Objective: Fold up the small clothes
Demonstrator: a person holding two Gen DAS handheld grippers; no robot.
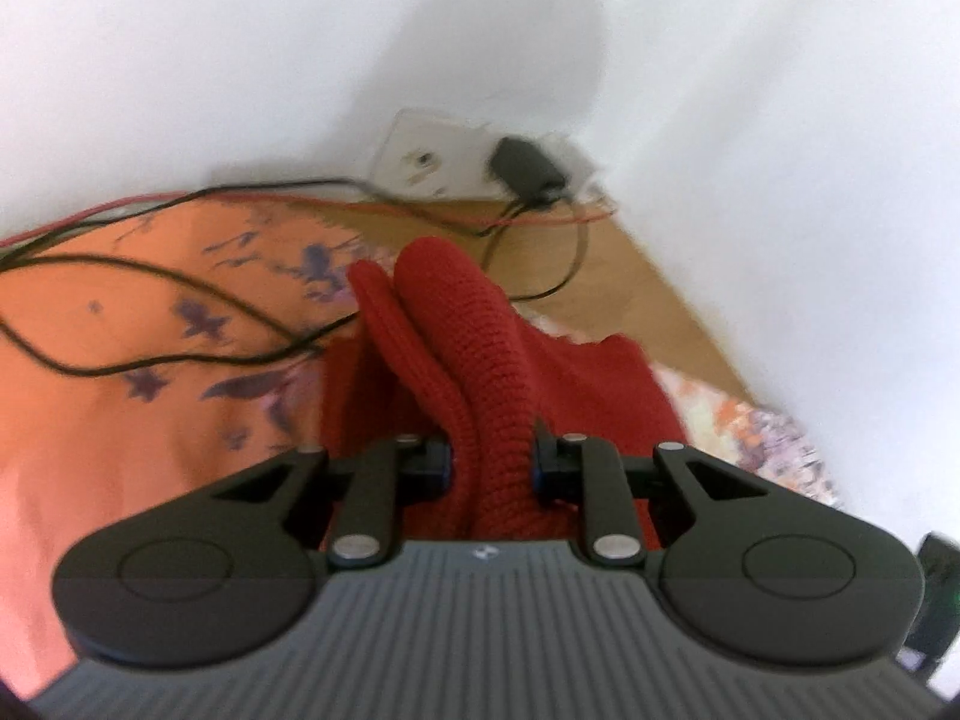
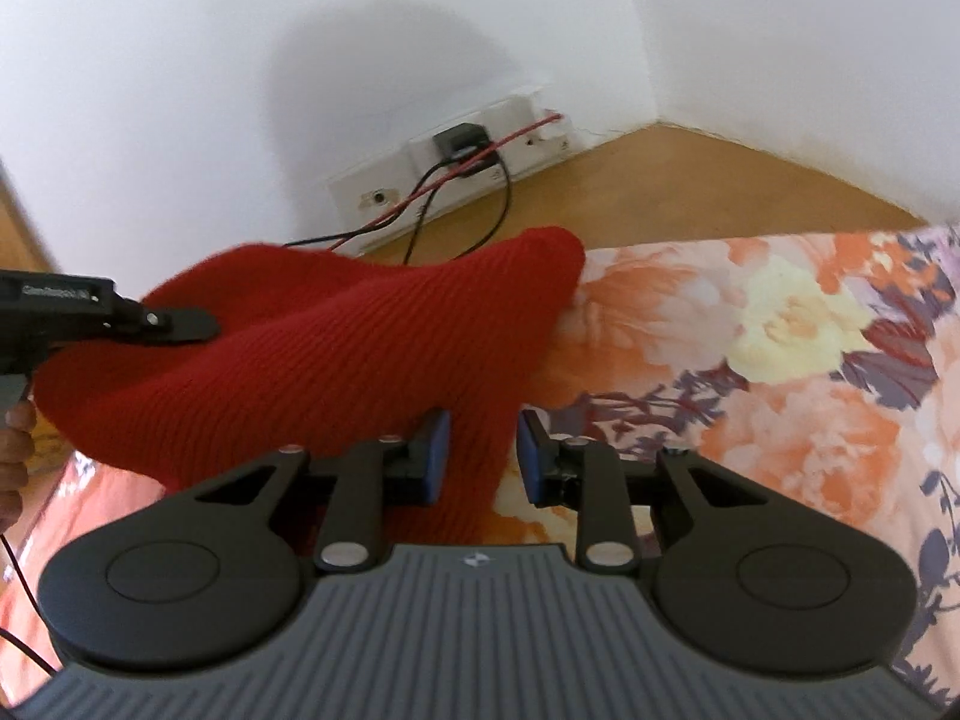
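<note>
A red ribbed knit garment (image 1: pixel 480 360) is lifted over a bed with an orange floral sheet (image 1: pixel 120 360). In the left wrist view, my left gripper (image 1: pixel 492 459) is shut on a thick bunch of it, and two rounded folds rise ahead of the fingers. In the right wrist view the garment (image 2: pixel 336 330) hangs as a raised sheet, with the left gripper (image 2: pixel 201 324) pinching it from the left. My right gripper (image 2: pixel 480 456) stands open, the garment's lower edge lying between its blue pads (image 2: pixel 531 456) against the left one, with sheet (image 2: pixel 780 390) showing by the right pad.
White walls meet in a corner behind the bed, with a strip of wooden floor (image 2: pixel 690 180) between. A wall socket plate (image 2: pixel 456 168) holds a black plug. Black and red cables (image 1: pixel 180 300) trail across the sheet. A person's hand (image 2: pixel 15 456) holds the left gripper's handle.
</note>
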